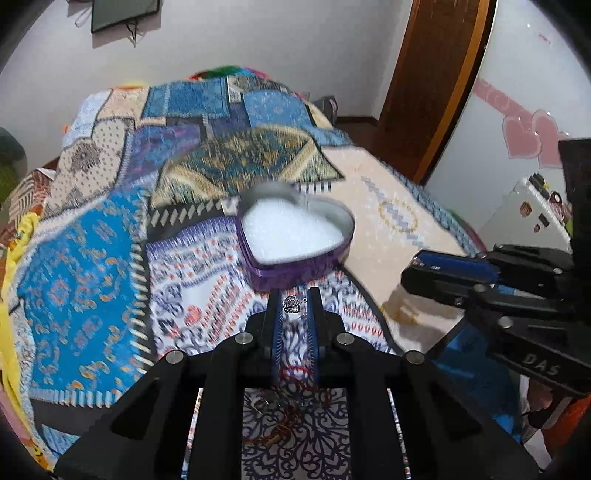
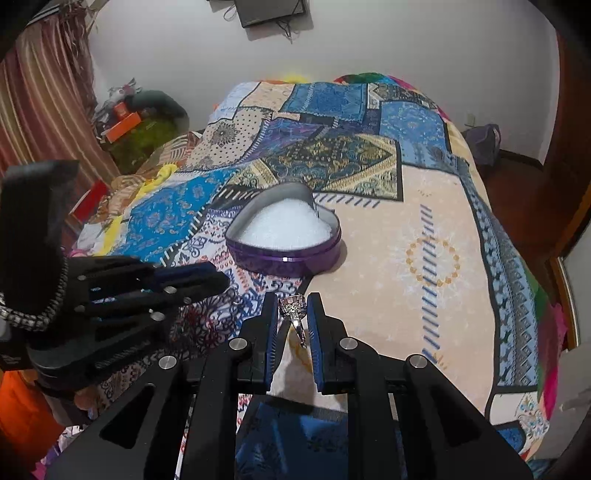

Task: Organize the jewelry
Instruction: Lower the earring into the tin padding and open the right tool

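A: Landmark for this entry is the heart-shaped tin [image 1: 295, 236], purple wall, lid off, white filling inside. It sits on the patchwork bedspread [image 1: 92, 266].

B: Left gripper [image 1: 294, 304]?

A: On the near side of the tin, just short of its pointed end. Jaws drawn in on a small silver ring [image 1: 293, 305], held at the fingertips. Contact on the left pad is clear; on the right pad I cannot tell for certain.

B: Right gripper [image 2: 293, 308]?

A: Also on the near side of the tin, towards its right. Clenched on a silver ring with a stone setting [image 2: 293, 312]; the setting is up at the tips, the band hangs down between the pads.

B: Anything else near the tin?

A: In the left wrist view, more jewelry [image 1: 284, 417] lies on the bedspread below the left gripper, further from the tin: a red cord and small metal pieces, too tangled to sort by eye. A dark screen [image 2: 273, 11] hangs on the wall beyond the tin.
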`<state>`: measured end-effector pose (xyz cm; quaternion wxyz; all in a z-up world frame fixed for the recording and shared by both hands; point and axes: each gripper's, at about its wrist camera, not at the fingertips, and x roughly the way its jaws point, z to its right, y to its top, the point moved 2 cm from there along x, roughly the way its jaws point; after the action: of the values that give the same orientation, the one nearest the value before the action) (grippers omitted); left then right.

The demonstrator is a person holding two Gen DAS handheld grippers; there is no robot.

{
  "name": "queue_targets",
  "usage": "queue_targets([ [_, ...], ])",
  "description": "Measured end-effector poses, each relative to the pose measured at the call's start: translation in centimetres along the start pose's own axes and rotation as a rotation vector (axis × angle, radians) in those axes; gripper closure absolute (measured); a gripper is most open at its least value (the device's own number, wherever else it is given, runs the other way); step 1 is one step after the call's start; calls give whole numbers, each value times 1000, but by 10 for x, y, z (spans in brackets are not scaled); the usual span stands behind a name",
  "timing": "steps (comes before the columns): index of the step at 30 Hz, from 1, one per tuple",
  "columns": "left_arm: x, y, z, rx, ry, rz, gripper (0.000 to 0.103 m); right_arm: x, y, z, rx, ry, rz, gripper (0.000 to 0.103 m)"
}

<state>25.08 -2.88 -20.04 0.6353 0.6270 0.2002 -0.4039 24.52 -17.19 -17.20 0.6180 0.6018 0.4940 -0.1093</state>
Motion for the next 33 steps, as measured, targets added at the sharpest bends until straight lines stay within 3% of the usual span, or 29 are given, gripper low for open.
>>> queue_targets([
  [8, -28, 30, -5, 0, 15, 104, 92, -10, 23, -6, -15, -10, 61, 89],
  [18, -36, 52, -11, 1, 17, 166, 92, -7, 48, -7, -28, -19, 113, 89],
  [23, -25, 55, -13, 4, 13, 149, 92, 5, 56, -3, -30, -19, 97, 89],
  [33, 13, 48, -19, 10, -4, 58, 92, 41, 56, 3, -62, 20, -14, 89],
])
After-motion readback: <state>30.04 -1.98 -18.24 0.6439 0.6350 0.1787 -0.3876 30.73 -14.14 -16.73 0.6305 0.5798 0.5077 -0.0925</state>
